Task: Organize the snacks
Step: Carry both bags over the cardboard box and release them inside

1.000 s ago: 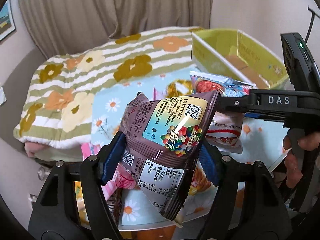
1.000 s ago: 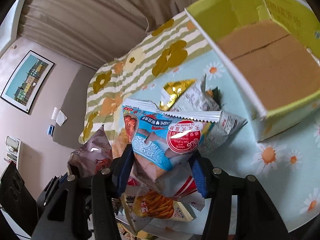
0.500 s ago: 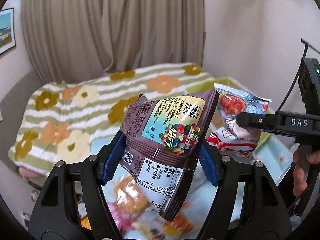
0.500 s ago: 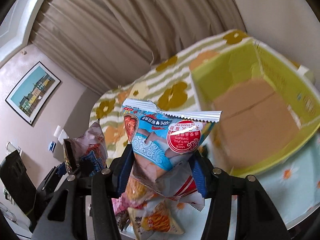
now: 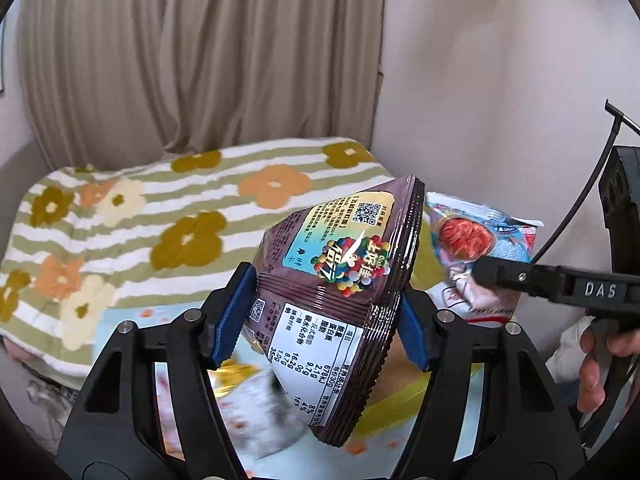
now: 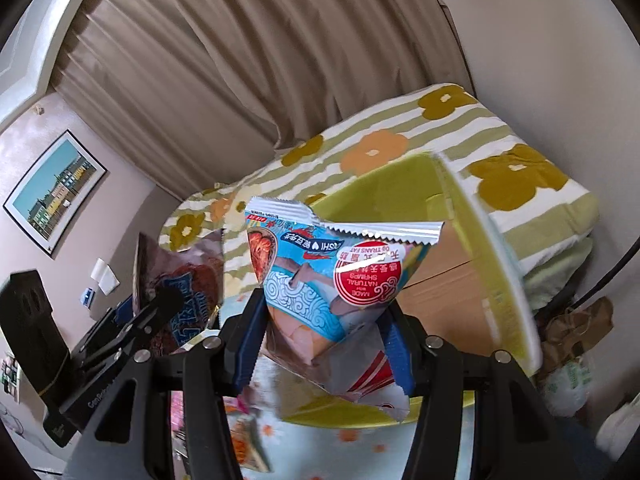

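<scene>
Step in hand: carrying snacks to the yellow-green box [image 6: 492,240].
- Left gripper [image 5: 324,316]: one brown candy packet [image 5: 340,280] between its fingers, jaws closing tighter on it.
- Right gripper [image 6: 324,344]: fingers clenched on one blue shrimp-cracker packet [image 6: 332,276]; a white-and-red wrapper hangs beneath it, whether separate I cannot tell.
- Box: one, open, just beyond the right fingers.
- Loose packets on the table [image 6: 360,452] below: blurred, count uncertain.

Next move, likely: bring each packet over the box mouth, then release.
</scene>
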{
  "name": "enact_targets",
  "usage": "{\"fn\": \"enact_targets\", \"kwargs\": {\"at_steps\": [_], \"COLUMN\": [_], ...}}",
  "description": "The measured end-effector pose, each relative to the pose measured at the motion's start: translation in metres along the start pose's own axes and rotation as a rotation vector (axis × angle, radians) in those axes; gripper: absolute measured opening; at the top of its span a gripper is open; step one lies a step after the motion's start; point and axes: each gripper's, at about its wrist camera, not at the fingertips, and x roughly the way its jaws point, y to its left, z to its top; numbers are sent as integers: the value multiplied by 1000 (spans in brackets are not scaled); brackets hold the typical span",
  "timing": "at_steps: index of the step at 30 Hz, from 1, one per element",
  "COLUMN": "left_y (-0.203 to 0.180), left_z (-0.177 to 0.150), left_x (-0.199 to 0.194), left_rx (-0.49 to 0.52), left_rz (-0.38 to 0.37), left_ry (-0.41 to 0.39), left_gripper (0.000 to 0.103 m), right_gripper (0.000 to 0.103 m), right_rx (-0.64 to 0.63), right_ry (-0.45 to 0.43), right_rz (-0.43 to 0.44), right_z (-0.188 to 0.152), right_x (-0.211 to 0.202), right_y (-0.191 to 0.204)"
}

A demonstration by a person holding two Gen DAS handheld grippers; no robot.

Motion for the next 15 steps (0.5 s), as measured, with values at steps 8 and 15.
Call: {"fn": "enact_targets", "kwargs": {"at_steps": [8,15], "left_y": [-39,-43], "left_z": [-14,-30], "left_x": [80,116], "left_rx": [-65,-50], "left_rz": [-60,-63], "left_ry": [195,327], "left_gripper": [59,59], "right_gripper": [50,50], "right_rx": [49,61], "right_ry": [109,148], "right_rz": [-15,-50], "right_z": [8,8], "right_x": [22,37], "right_y": [-61,-76]}}
